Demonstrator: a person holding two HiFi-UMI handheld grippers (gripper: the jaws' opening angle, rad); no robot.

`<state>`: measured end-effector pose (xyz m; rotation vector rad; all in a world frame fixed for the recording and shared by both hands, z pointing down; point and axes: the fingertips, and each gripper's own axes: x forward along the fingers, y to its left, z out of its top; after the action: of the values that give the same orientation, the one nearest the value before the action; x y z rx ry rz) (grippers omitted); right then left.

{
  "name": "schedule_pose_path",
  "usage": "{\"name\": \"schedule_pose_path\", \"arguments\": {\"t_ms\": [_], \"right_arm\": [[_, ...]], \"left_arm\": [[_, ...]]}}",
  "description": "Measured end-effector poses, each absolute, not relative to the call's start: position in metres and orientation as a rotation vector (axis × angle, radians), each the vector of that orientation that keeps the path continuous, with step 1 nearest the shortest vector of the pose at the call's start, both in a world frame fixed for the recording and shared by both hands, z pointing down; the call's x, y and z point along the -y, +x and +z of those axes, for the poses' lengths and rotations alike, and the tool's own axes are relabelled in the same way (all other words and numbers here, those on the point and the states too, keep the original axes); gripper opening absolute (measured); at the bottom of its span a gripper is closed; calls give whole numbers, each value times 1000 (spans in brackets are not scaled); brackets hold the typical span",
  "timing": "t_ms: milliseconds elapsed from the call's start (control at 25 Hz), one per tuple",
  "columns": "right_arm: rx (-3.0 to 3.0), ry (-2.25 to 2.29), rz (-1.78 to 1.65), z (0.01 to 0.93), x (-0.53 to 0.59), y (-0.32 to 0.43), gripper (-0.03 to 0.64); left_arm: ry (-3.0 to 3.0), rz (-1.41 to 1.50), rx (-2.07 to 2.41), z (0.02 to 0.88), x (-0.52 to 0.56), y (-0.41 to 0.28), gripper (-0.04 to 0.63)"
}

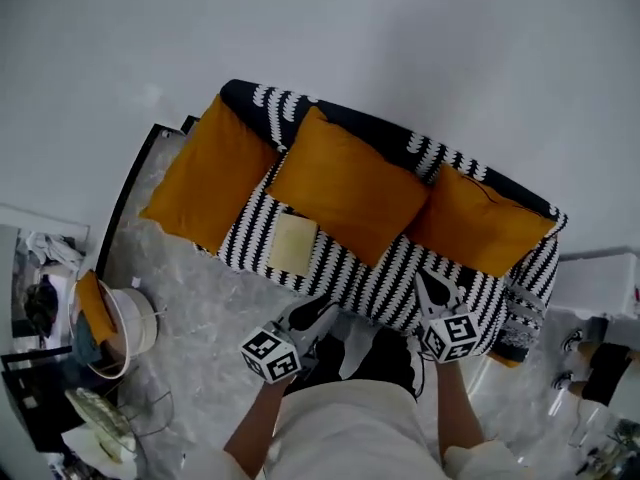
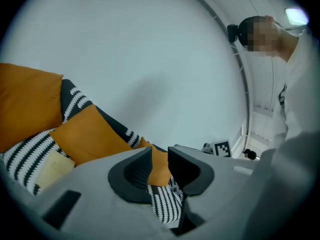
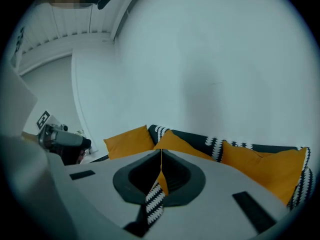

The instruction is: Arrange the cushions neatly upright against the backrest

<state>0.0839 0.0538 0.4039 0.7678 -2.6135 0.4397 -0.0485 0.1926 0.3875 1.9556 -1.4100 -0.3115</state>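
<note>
Three orange cushions stand leaning on the backrest of a black-and-white striped sofa: left cushion, middle cushion, right cushion. A small cream pad lies flat on the seat. My left gripper hovers over the sofa's front edge; in the left gripper view the left gripper shows a narrow gap between its jaws with nothing in it. My right gripper is over the seat front below the right cushion. Its jaws meet in the right gripper view, right gripper, holding nothing.
A white basket with orange cloth stands on the marble floor at the left, with clutter below it. A dark frame runs beside the sofa's left end. A white cabinet and shoes are at the right.
</note>
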Motion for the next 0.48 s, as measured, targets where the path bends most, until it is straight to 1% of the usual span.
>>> {"name": "schedule_pose_path", "arguments": {"t_ms": [240, 480], "right_arm": [[2657, 623, 455, 389, -113, 14, 11], [2660, 577, 502, 397, -97, -14, 11]], "left_arm": [[1870, -270, 1581, 390, -242, -130, 66], [1818, -257, 1617, 393, -216, -167, 17]]}}
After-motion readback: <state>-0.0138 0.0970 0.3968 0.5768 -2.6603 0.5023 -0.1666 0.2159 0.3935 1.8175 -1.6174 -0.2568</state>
